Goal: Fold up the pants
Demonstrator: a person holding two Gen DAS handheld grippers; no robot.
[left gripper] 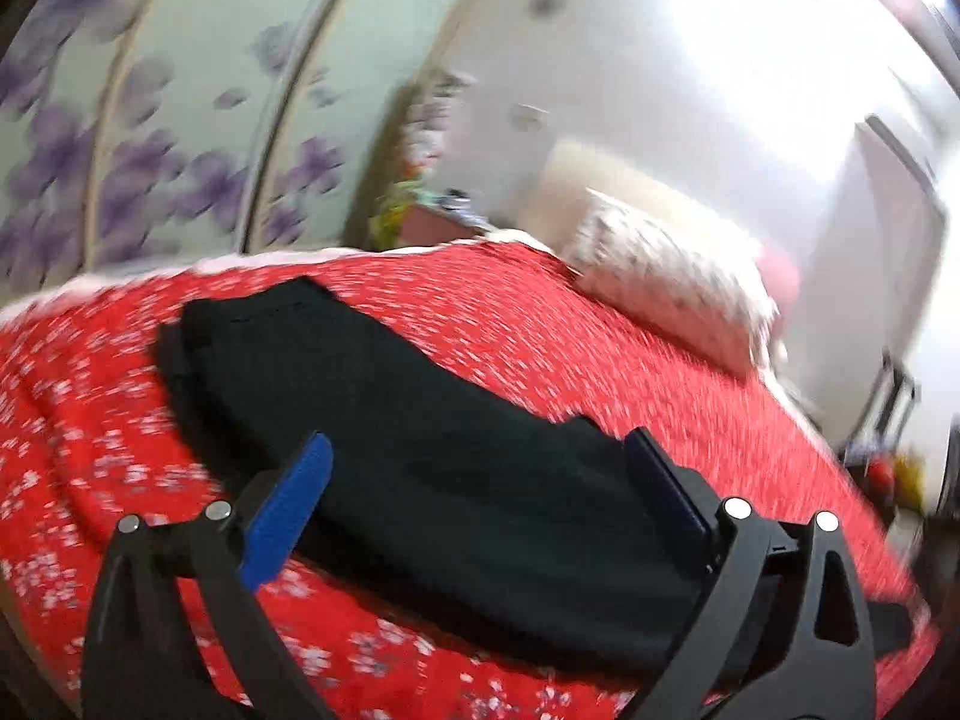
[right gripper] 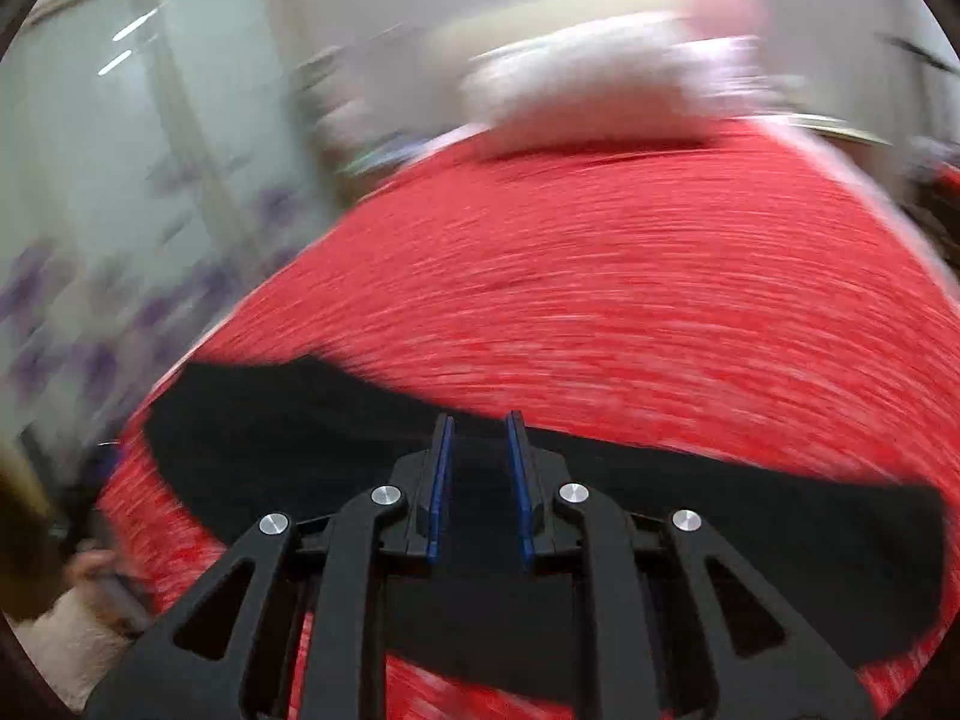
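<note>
Left gripper (left gripper: 480, 480), nearest, with jaws spread wide and nothing pinched, above the black pants (left gripper: 420, 450). Right gripper (right gripper: 478, 462) with jaws a narrow gap apart, empty, over the same pants. The pants lie flat in a long band on the red flowered bedspread (left gripper: 600, 336). Beyond them: a pale pillow (left gripper: 672, 300), then wardrobe doors (left gripper: 180, 138) with purple flowers. Both views are blurred.

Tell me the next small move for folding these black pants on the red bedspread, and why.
Probably bring both grippers back down to the ends of the long fold and grip there. The black pants lie flat on the red bedspread as one long strip, so a crosswise fold seems left. The left gripper stands wide open; the right gripper shows a narrow gap, apparently gripping nothing.
</note>
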